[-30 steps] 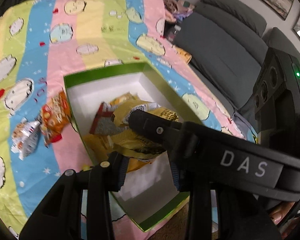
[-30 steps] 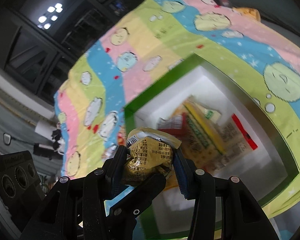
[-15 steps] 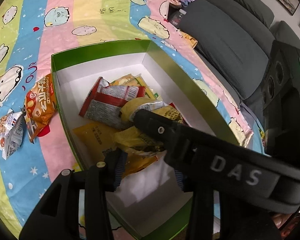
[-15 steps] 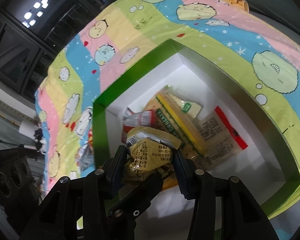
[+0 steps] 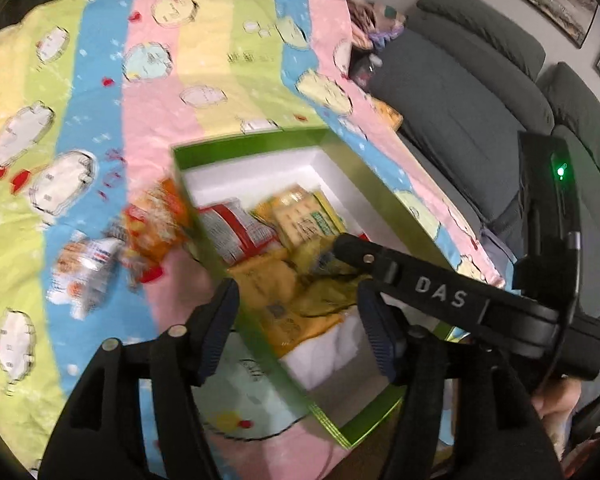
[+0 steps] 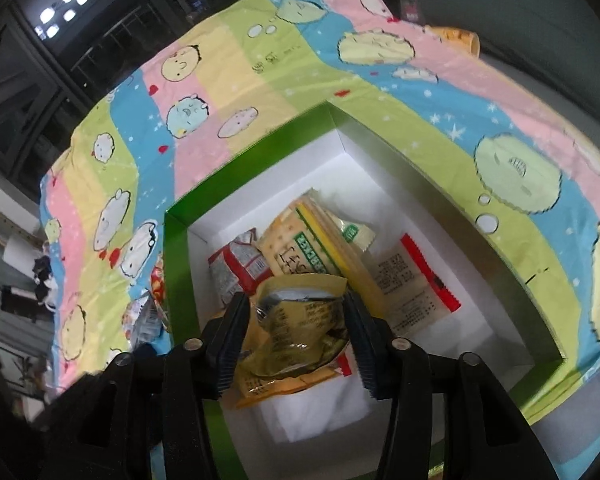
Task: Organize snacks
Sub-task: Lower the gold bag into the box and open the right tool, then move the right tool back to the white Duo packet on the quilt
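Yellow snack bag (image 6: 300,320) sits between right tongs (image 6: 298,332), over green box (image 6: 244,168)

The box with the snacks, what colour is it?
The box is green outside and white inside, clearest in the right wrist view.

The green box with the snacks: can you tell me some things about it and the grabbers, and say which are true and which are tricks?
1. The right gripper holds a crinkly yellow packet over the green box. True.
2. The box is empty inside. False: several snack packets lie in it, such as a red and white packet.
3. The left gripper is open and holds nothing. True.
4. All snacks are in the box already. False: an orange packet and a silver packet lie on the striped cloth beside it.
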Demonstrator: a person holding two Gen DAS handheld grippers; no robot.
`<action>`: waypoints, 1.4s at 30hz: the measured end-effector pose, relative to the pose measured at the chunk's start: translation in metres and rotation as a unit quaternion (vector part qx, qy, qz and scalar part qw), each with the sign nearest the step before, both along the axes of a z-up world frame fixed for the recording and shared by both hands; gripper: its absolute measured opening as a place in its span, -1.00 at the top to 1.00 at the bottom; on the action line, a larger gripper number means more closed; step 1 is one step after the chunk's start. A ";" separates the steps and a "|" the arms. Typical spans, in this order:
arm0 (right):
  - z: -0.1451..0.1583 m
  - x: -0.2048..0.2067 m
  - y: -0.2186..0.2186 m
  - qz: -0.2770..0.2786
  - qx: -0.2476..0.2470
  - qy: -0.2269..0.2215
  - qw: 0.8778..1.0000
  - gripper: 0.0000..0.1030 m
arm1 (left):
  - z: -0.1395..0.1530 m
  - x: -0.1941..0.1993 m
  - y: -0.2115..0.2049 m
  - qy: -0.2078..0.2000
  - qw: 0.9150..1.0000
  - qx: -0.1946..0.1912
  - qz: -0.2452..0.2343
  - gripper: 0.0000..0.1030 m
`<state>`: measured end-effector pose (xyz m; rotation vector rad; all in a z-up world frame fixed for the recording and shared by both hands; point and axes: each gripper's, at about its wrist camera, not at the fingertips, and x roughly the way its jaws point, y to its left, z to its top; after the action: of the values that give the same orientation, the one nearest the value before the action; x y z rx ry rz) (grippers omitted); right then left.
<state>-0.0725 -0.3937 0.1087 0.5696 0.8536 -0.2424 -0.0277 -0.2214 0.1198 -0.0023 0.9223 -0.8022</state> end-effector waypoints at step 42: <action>-0.035 0.162 0.178 0.292 -0.001 0.107 0.950 -0.02 | -0.093 0.090 0.143 0.140 0.970 -0.066 0.185 -0.24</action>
<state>0.0894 -0.2157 0.0734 0.2698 1.1930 0.2424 0.0626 -0.0788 0.0269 -0.4023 1.0927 -0.5193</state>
